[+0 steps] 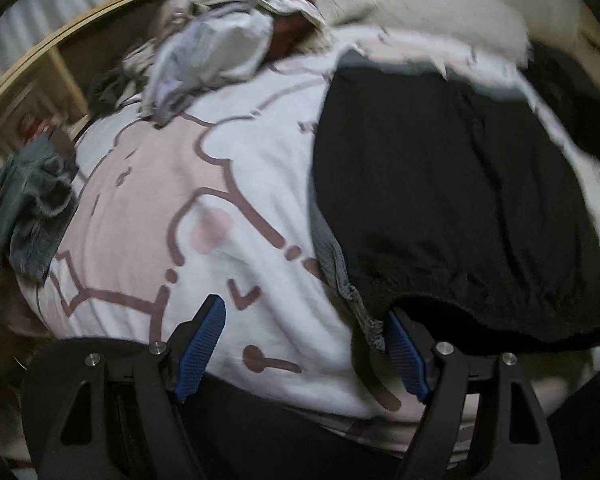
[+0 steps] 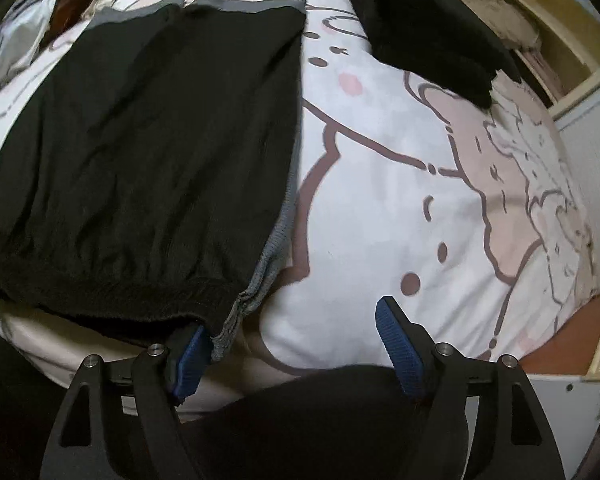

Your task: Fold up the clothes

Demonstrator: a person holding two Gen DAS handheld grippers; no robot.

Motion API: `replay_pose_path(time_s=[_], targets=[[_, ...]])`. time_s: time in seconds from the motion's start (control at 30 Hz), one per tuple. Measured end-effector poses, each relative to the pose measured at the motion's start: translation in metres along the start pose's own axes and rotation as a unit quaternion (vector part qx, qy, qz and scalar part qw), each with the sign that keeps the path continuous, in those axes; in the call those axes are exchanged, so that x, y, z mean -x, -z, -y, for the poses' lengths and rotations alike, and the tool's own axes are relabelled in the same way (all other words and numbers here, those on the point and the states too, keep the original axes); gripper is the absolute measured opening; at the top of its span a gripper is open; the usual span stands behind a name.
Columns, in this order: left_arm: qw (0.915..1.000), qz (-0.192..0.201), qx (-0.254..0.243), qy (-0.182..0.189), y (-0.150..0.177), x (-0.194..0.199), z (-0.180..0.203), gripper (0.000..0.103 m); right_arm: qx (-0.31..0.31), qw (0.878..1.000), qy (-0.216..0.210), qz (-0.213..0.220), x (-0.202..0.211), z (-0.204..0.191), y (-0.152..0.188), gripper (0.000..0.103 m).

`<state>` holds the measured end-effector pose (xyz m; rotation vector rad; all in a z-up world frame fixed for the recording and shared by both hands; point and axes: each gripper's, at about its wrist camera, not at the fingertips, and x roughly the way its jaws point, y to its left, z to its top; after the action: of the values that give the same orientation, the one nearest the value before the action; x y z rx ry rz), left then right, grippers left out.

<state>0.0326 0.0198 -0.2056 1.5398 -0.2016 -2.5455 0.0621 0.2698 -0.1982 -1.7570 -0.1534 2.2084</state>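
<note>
A black garment with a grey inner layer lies flat on the bed, its gathered hem nearest me. In the left wrist view it fills the right side, and its grey near-left corner touches the right finger of my left gripper, which is open. In the right wrist view the same garment fills the left side. Its near-right corner drapes over the left finger of my right gripper, also open. Neither pair of fingers is closed on the cloth.
The bed cover is white and pink with brown cartoon outlines. A folded black item lies at the far right. A loose clothes pile sits at the far left, a grey cloth at the left edge. Wooden shelving stands beyond.
</note>
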Motion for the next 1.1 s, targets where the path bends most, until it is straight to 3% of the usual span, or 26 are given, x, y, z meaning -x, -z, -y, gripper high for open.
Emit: replay_pose_path(time_s=[0.13, 0.27, 0.47, 0.6, 0.73, 0.8, 0.87, 0.9, 0.97, 1.1], targets=[[0.9979, -0.045, -0.045, 0.013, 0.001, -0.009, 0.007, 0.079, 0.072, 0.997, 0.023, 0.000, -0.002, -0.020, 0.001, 0.077], [0.9936, -0.068, -0.080, 0.042, 0.002, 0.001, 0.005, 0.080, 0.109, 0.994, 0.005, -0.003, 0.003, -0.024, 0.008, 0.077], [0.9845, -0.064, -0.125, 0.105, 0.004, 0.035, 0.000, 0.084, 0.102, 0.993, -0.066, -0.001, 0.025, -0.011, 0.017, 0.077], [0.9793, -0.029, -0.138, 0.145, -0.019, 0.058, -0.016, 0.084, 0.048, 0.987, -0.146, 0.054, 0.050, 0.003, 0.002, 0.077], [0.9826, 0.027, -0.096, 0.157, -0.084, 0.052, -0.044, 0.084, -0.007, 0.969, -0.222, 0.110, 0.073, 0.016, -0.014, 0.077], [0.9829, 0.051, -0.054, 0.169, -0.120, 0.034, -0.057, 0.084, -0.035, 0.961, -0.235, 0.143, 0.070, 0.015, -0.036, 0.075], [0.9824, 0.060, -0.019, 0.176, -0.149, 0.010, -0.065, 0.084, -0.040, 0.956, -0.239, 0.163, 0.060, 0.005, -0.057, 0.051], [0.9821, 0.061, -0.002, 0.178, -0.162, -0.003, -0.068, 0.084, -0.043, 0.955, -0.241, 0.169, 0.054, -0.001, -0.068, 0.047], [0.9802, 0.054, 0.027, 0.188, -0.187, -0.035, -0.070, 0.084, -0.043, 0.954, -0.254, 0.155, 0.033, -0.017, -0.084, 0.031], [0.9760, 0.021, 0.069, 0.205, -0.227, -0.101, -0.064, 0.083, -0.027, 0.957, -0.266, 0.115, -0.007, -0.045, -0.093, 0.029]])
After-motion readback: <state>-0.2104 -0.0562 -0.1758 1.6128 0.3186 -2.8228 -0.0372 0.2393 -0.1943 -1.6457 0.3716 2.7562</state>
